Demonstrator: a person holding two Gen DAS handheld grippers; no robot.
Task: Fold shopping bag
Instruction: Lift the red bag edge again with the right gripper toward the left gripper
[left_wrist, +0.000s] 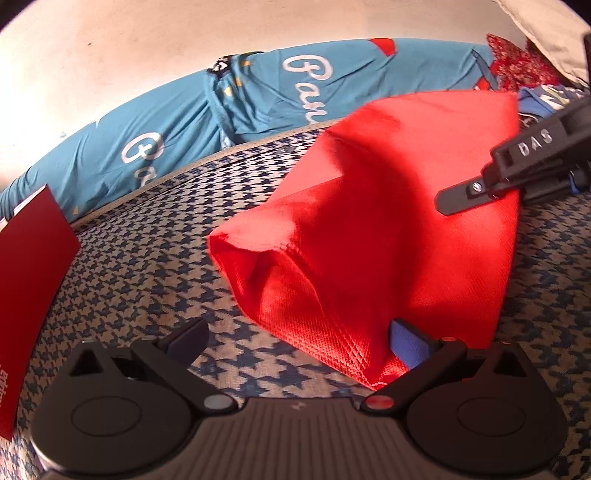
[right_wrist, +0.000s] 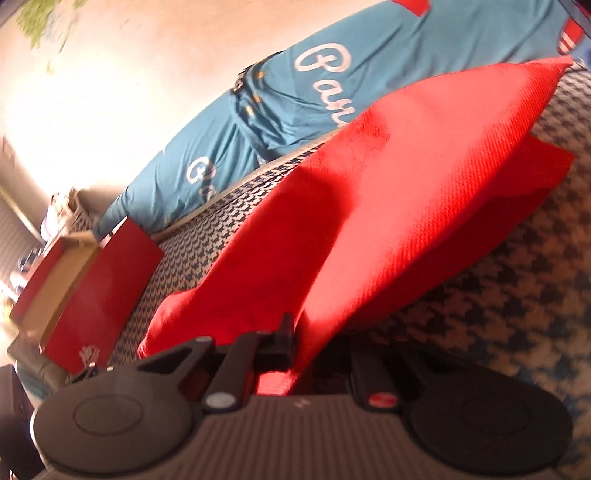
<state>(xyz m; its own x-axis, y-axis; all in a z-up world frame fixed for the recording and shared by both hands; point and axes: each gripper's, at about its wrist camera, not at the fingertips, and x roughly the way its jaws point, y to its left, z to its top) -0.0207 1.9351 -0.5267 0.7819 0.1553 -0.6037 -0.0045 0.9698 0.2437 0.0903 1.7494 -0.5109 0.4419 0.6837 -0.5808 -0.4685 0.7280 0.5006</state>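
The red non-woven shopping bag (left_wrist: 369, 229) lies partly folded on a blue-and-cream houndstooth cover (left_wrist: 147, 266), its open mouth facing left in the left wrist view. My left gripper (left_wrist: 295, 334) is open with its fingers wide apart. The bag's near corner sits by the right finger's blue pad (left_wrist: 406, 341), and nothing is pinched. My right gripper (left_wrist: 448, 201) reaches in from the right onto the bag's far side. In its own view the right gripper (right_wrist: 295, 343) is shut on an edge of the red bag (right_wrist: 406, 177), lifting that layer; fabric hides its right finger.
A teal cloth with white script lettering (left_wrist: 184, 122) lies along the far edge of the cover, against a pale wall. A stiff dark red paper bag (right_wrist: 99, 291) stands at the left, also in the left wrist view (left_wrist: 29, 266). Patterned clothes (left_wrist: 517, 62) lie at the far right.
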